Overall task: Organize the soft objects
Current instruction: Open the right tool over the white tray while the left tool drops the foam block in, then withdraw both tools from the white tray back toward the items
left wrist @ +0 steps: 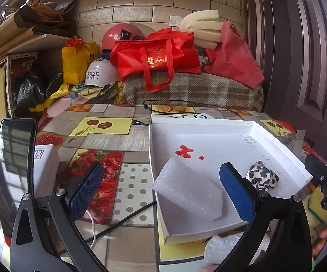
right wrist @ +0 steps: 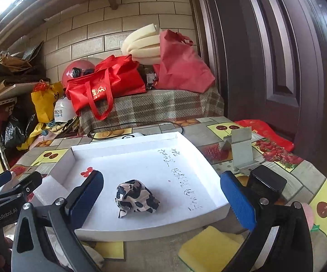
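Inside white tray (right wrist: 208, 172), foam block (left wrist: 187, 195), camouflage cloth (right wrist: 136, 198), both grippers (left wrist: 161, 192) (right wrist: 162, 200) spread, empty.

Foam block (left wrist: 187, 195), patterned cloth (right wrist: 136, 199) in tray (right wrist: 186, 140)

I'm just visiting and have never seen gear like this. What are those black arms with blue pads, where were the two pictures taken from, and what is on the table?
Those are two hand-held grippers, not a robot; a person carries one in each hand. Each has a wide-angle camera looking out along its two fingers. One picture comes from the left gripper, the other from the right gripper. Both are open and hold nothing. On the fruit-patterned table sits a white tray holding a white foam block and a spotted cloth bundle. A yellow sponge and a white cloth lie outside it on the near side.
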Available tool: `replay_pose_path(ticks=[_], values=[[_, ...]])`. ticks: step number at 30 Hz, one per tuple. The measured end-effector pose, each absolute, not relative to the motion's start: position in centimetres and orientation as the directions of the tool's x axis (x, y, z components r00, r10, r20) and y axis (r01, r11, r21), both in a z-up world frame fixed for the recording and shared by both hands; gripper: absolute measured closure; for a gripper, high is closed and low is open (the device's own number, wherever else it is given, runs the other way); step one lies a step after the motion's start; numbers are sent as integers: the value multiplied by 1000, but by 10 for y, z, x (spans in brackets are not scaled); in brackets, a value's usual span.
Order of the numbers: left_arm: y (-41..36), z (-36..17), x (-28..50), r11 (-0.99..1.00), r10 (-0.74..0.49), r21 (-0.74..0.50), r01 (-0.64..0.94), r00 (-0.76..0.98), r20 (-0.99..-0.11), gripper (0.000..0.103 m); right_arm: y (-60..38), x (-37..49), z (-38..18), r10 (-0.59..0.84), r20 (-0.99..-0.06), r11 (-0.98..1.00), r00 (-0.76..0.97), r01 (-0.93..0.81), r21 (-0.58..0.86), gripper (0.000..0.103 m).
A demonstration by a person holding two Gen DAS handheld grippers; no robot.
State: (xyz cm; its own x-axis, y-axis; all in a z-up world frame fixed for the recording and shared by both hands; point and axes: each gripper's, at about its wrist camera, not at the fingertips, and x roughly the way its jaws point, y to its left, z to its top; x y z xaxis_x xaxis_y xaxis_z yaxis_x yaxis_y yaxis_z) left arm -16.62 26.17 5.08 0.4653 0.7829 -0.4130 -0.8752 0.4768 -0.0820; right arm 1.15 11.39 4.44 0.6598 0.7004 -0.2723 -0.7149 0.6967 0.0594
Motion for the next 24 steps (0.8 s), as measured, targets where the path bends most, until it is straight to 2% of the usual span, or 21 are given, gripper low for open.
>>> replay_pose_path(ticks=[15,24], values=[[221,46,-194,490,773,-18,-871,444,-453,0,63,-19,35,735,-286,645,614,-764,18,0],[205,43,-210,484,772,2,-875,426,-473,0,23,-16,33,710,-318,665,629,-747,6,0]])
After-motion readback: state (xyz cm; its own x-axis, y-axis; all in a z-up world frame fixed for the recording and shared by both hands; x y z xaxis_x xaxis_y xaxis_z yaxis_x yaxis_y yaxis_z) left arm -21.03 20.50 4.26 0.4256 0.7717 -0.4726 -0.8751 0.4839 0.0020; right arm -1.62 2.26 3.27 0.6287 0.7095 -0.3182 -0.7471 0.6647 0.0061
